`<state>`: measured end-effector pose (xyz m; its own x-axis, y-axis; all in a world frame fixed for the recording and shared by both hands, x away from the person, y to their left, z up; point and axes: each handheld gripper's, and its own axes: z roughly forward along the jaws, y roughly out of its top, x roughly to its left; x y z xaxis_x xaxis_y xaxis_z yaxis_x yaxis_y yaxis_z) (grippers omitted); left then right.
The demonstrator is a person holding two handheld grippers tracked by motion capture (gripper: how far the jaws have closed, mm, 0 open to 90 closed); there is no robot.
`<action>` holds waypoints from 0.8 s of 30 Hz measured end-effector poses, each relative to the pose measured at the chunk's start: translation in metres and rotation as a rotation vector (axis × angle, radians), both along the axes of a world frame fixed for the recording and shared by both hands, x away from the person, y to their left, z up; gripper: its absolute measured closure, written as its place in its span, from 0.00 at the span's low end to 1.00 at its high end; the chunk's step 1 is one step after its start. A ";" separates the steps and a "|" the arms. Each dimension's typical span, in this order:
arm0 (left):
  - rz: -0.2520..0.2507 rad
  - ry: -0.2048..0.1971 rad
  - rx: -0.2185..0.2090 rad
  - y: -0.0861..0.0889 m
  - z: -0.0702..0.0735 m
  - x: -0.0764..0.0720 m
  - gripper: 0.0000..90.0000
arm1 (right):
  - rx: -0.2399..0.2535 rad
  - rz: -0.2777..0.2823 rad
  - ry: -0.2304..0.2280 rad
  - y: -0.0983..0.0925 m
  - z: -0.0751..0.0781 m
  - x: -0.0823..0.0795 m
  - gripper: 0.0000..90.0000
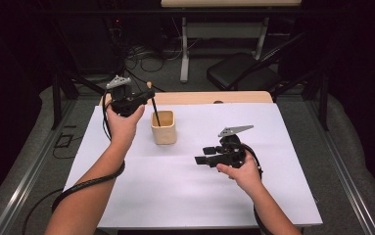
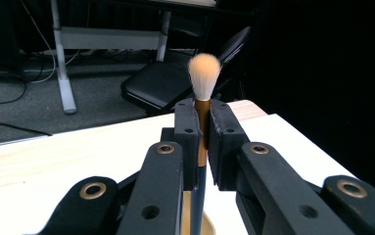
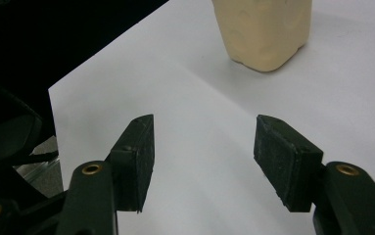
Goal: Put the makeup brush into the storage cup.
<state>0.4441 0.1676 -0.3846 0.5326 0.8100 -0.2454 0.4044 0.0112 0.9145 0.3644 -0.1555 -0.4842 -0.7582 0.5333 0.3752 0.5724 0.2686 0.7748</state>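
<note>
Left gripper (image 2: 202,142) clamps the brush (image 2: 203,78) on its metal collar above the cup (image 1: 163,127), upper left of centre — light, stiff handle, soft bristles, so grip collar/handle, prob. slippery; right gripper (image 3: 202,156) open, empty.

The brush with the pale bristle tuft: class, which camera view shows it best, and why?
The left gripper view: the brush with the pale bristle tuft stands close up, its golden ferrule clamped between the left gripper pads. The high view shows just its thin dark handle entering the cream cup. The right gripper view shows the cup.
</note>
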 end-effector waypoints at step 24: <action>0.021 -0.067 0.020 -0.011 -0.008 0.004 0.93 | -0.021 0.003 -0.013 0.007 -0.001 0.001 0.45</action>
<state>0.4481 0.1564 -0.3924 0.5303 0.8255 -0.1933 0.3418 0.0004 0.9398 0.3659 -0.1488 -0.4848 -0.7642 0.5387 0.3546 0.5618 0.2860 0.7762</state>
